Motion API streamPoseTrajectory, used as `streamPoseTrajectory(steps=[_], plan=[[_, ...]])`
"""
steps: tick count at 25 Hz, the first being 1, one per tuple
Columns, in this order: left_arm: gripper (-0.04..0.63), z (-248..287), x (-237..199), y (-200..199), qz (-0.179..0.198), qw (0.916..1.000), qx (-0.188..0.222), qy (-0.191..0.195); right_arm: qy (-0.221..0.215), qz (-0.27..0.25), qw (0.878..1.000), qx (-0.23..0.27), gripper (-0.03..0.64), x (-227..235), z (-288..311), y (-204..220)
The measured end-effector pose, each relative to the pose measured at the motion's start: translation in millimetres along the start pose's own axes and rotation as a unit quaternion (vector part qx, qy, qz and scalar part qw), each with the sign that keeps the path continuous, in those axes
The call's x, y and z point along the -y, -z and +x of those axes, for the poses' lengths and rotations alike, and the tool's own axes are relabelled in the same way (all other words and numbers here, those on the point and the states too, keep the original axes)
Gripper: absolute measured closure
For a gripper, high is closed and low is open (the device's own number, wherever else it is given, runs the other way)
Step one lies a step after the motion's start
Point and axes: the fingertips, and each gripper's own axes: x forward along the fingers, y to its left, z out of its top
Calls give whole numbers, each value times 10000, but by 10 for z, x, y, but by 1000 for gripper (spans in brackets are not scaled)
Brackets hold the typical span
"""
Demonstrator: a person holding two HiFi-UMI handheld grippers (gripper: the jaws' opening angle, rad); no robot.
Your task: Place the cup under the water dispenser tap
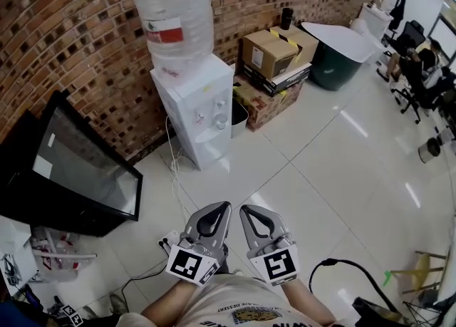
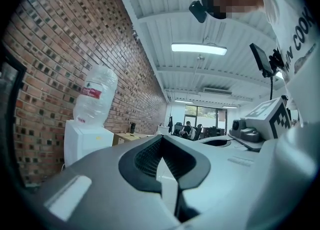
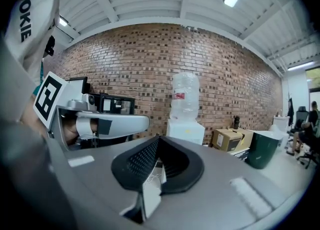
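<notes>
The white water dispenser [image 1: 194, 108] stands against the brick wall, with a clear bottle [image 1: 175, 13] on top. A small pale shape [image 1: 220, 122] sits in its tap recess, too small to tell if it is a cup. My left gripper [image 1: 219, 209] and right gripper [image 1: 249, 211] are side by side low in the head view, pointing at the dispenser from a distance. Both are shut with nothing between the jaws. The dispenser [image 2: 82, 141] is at the left in the left gripper view, beyond the left gripper [image 2: 161, 143]. In the right gripper view the dispenser [image 3: 186, 130] stands straight ahead of the right gripper [image 3: 157, 141].
A black screen [image 1: 71, 169] leans on the wall at the left. Cardboard boxes [image 1: 274, 51] and a dark green bin [image 1: 335, 65] stand right of the dispenser. Cables [image 1: 174, 169] lie on the tiled floor by the dispenser. Office chairs [image 1: 417, 76] are at the far right.
</notes>
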Motion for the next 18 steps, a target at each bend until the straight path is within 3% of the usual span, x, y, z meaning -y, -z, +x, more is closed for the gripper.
streamPoseTrajectory(steps=[9, 18], plan=[[603, -441, 642, 82, 116, 9997, -115, -158, -123, 105, 9999, 29, 611, -272, -701, 93], [603, -821, 950, -16, 287, 9992, -75, -284, -222, 85, 9992, 308, 611, -552, -1047, -11]])
